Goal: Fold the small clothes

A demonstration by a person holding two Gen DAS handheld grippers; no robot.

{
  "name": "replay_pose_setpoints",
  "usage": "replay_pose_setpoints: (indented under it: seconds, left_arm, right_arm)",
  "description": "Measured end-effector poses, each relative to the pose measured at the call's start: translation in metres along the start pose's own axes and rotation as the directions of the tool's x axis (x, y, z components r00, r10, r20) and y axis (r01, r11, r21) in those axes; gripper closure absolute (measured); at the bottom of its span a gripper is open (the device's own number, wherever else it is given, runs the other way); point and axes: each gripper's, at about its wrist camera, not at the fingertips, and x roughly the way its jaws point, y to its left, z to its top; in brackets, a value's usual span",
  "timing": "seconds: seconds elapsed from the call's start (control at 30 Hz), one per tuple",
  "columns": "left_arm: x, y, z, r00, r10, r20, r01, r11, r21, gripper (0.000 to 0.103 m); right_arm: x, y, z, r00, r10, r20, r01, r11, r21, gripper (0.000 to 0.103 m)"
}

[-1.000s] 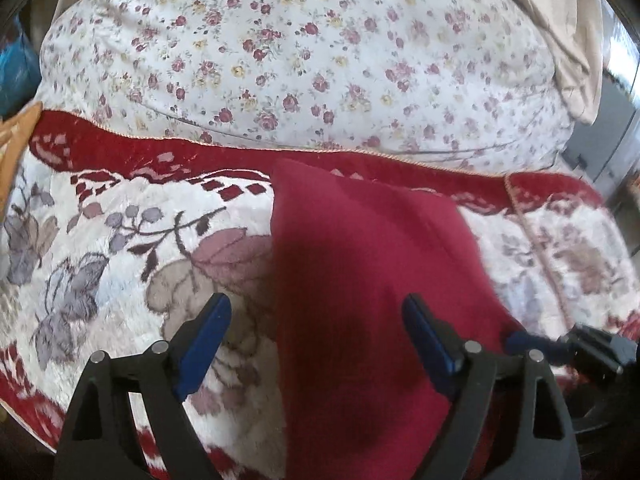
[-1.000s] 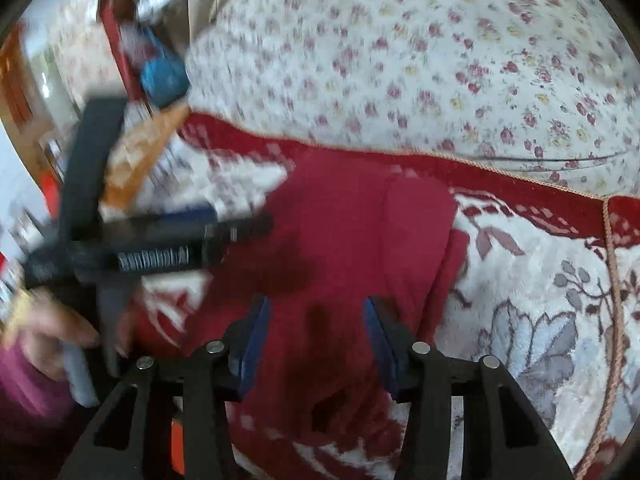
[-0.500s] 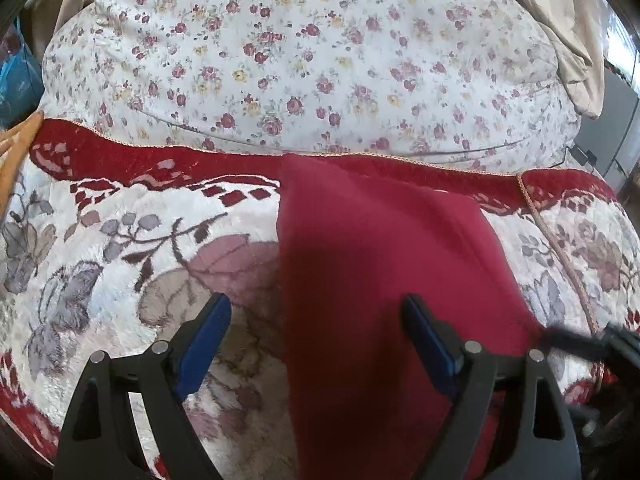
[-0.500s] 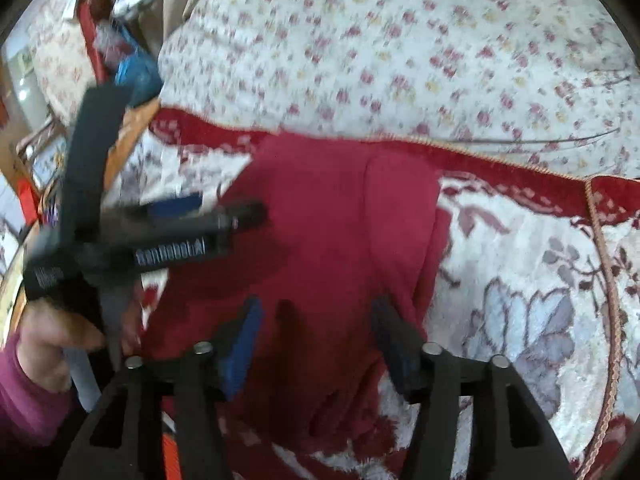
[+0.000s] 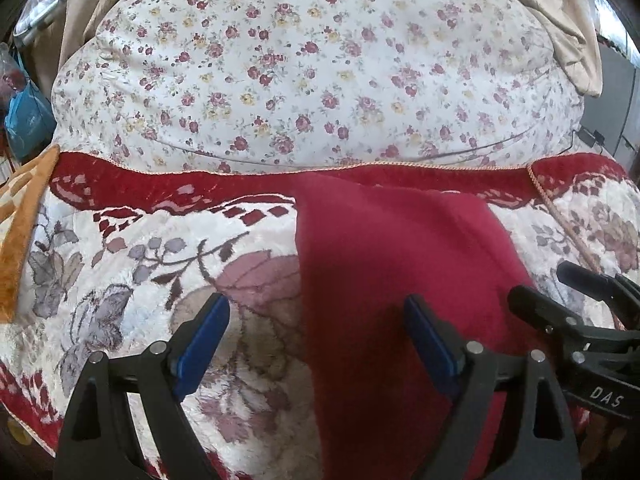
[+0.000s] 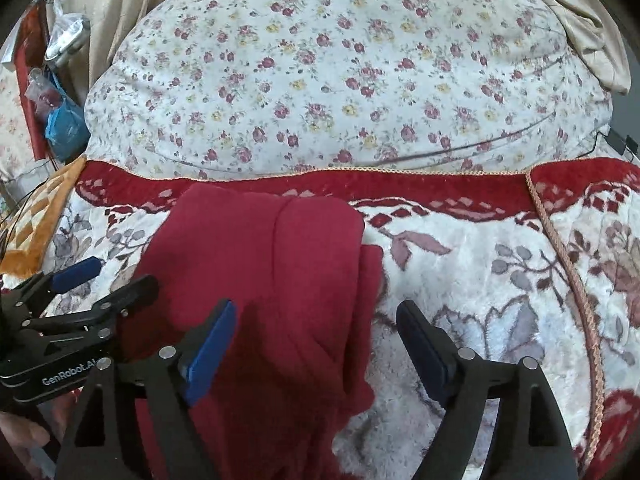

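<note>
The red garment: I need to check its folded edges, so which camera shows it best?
The right wrist view: the red garment shows its far edge, right edge and layered fold. The left wrist view shows only a plain panel, its right side partly hidden.

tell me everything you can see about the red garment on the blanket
The red garment is plain dark red, soft and fleecy-looking, with no print. It lies flat on the floral blanket, folded lengthwise into a long strip, with a seam or fold line running down it and a narrower layer showing along its right edge. Its far end reaches the blanket's red border. The left gripper and right gripper are open over it, gripping nothing.
</note>
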Motion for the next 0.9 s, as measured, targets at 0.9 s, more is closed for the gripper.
replay_pose_setpoints:
  seconds: [0.9]
  left_arm:
    - [0.0075,-0.0006,-0.0022,1.0,0.025,0.01,-0.024,1.0,-0.013,0.015]
  right_arm:
    - [0.0061,0.0018,-0.0068,1.0,0.005,-0.001,-0.005,1.0,-0.007,0.012]
